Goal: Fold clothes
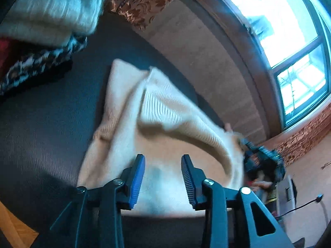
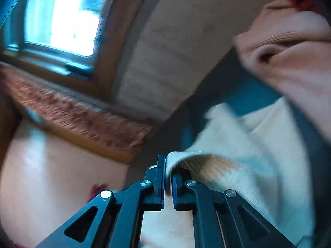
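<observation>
I am lifting the soft cream knit sweater (image 1: 165, 119) with my pinching right gripper (image 2: 168, 177); left gripper (image 1: 162, 175) wide; folding half done.

No readable text, labels or numbers anywhere.

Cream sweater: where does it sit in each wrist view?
Left wrist: cream sweater fills the centre, spread on the dark surface.
Right wrist: lower right, its edge pinched in the right gripper.
Shared landmark: the bright window.
</observation>
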`<state>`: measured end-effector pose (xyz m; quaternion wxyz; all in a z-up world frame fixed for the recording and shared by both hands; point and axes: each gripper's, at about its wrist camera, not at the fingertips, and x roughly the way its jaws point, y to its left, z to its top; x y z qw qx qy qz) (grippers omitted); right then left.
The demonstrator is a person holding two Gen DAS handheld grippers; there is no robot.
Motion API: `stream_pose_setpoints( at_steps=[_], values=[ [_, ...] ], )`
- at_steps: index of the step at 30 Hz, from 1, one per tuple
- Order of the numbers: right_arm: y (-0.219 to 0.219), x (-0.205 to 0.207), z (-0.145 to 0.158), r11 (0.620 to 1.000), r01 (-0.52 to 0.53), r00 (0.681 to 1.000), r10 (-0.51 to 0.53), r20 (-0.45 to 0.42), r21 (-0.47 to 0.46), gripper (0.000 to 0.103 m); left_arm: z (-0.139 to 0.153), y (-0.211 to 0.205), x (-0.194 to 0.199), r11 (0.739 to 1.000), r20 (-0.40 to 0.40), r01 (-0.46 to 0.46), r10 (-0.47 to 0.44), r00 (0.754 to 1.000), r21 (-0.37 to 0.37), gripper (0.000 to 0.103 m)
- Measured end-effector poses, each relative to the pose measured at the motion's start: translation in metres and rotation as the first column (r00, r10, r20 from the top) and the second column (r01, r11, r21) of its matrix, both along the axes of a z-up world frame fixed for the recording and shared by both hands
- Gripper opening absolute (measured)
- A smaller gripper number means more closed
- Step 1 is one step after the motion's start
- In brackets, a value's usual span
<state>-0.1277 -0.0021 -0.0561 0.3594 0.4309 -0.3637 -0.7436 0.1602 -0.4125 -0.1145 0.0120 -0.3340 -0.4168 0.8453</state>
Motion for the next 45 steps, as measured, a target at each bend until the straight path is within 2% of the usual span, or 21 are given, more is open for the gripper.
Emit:
stream_pose_setpoints(
  at_steps=[3,5,6,8,9,11,16,21,23,25,28,29,30,31,32,33,36,41,42,44,45],
  values=[
    [0.007,-0.010,-0.015,0.998,0.040,0.999,-0.040,0.011,0.052,0.012,0.001,-0.004,-0.016,0.999,0.000,-0.006,0.006,1.000,0.046,0.042],
    [0.009,-0.011,-0.026,0.999,0.035,0.999,-0.036,0.022,0.038,0.032,0.001,-0.012,-0.029,0.996,0.005,-0.013,0.013,1.000,0.088,0.043],
    [0.010,-0.011,-0.031,0.999,0.029,0.999,-0.029,0.028,0.024,0.035,0.003,-0.014,-0.036,0.996,0.007,-0.025,0.025,1.000,0.088,0.043],
    [0.013,-0.008,-0.032,1.000,0.013,1.000,-0.013,0.001,-0.003,0.037,0.012,-0.007,-0.052,0.998,0.016,-0.053,0.052,0.999,0.026,0.043],
    [0.012,-0.008,-0.031,1.000,-0.002,1.000,0.002,-0.003,-0.018,0.042,0.021,-0.004,-0.059,0.993,0.041,-0.072,0.076,0.996,-0.096,0.043],
    [0.010,-0.007,-0.027,0.999,-0.020,1.000,0.021,0.003,-0.031,0.049,0.033,0.008,-0.069,0.945,0.078,-0.093,0.124,0.989,-0.315,0.043],
    [0.024,0.010,-0.001,0.997,-0.079,0.994,0.079,-0.072,0.009,0.075,0.039,0.016,-0.066,0.866,0.123,0.003,0.068,0.990,-0.501,0.043],
    [0.060,0.046,0.018,0.977,-0.068,0.977,0.106,-0.185,0.200,0.075,0.042,0.042,-0.089,0.687,0.192,0.160,-0.030,0.981,-0.709,0.044],
    [0.071,0.060,0.018,0.947,-0.062,0.968,0.133,-0.211,0.315,0.074,0.032,0.057,-0.111,0.616,0.282,0.236,-0.022,0.959,-0.751,0.045],
    [0.076,0.070,0.014,0.920,-0.066,0.964,0.158,-0.213,0.386,0.073,0.027,0.057,-0.104,0.610,0.334,0.282,-0.031,0.942,-0.741,0.045],
    [0.079,0.079,0.005,0.882,-0.076,0.959,0.192,-0.209,0.464,0.068,0.020,0.059,-0.107,0.594,0.339,0.288,-0.028,0.941,-0.751,0.045],
    [0.077,0.080,0.003,0.868,-0.078,0.957,0.203,-0.207,0.491,0.065,0.021,0.061,-0.107,0.588,0.332,0.285,-0.028,0.943,-0.757,0.033],
    [0.073,0.081,-0.001,0.847,-0.086,0.954,0.222,-0.202,0.524,0.050,0.021,0.061,-0.107,0.591,0.323,0.279,-0.034,0.946,-0.757,0.017],
    [0.069,0.084,-0.004,0.819,-0.099,0.949,0.249,-0.194,0.565,0.024,0.022,0.060,-0.107,0.599,0.322,0.275,-0.030,0.946,-0.752,0.004],
    [0.065,0.086,-0.007,0.789,-0.111,0.943,0.276,-0.185,0.605,0.014,0.026,0.057,-0.106,0.617,0.313,0.261,-0.025,0.950,-0.742,0.003],
    [0.063,0.089,-0.008,0.764,-0.118,0.939,0.294,-0.179,0.634,0.013,0.038,0.049,-0.100,0.674,0.258,0.206,-0.024,0.966,-0.710,0.003],
    [0.071,0.104,-0.002,0.716,-0.122,0.932,0.321,-0.169,0.687,0.008,0.061,0.021,-0.080,0.785,0.159,0.070,0.036,0.987,-0.615,0.003],
    [0.085,0.129,0.002,0.632,-0.131,0.924,0.356,-0.137,0.764,0.005,0.027,0.001,-0.074,0.813,0.292,0.096,0.094,0.952,-0.575,0.006],
    [0.091,0.131,-0.006,0.640,-0.140,0.932,0.343,-0.118,0.755,0.005,0.016,-0.002,-0.077,0.818,0.329,0.111,0.100,0.939,-0.564,0.009],
    [0.103,0.131,-0.010,0.688,-0.125,0.945,0.302,-0.125,0.715,0.006,0.020,-0.006,-0.074,0.859,0.279,0.069,0.088,0.956,-0.508,0.020],
    [0.108,0.131,-0.008,0.706,-0.114,0.948,0.288,-0.135,0.699,0.013,0.022,-0.007,-0.072,0.877,0.253,0.049,0.084,0.964,-0.478,0.022]
  ],
)
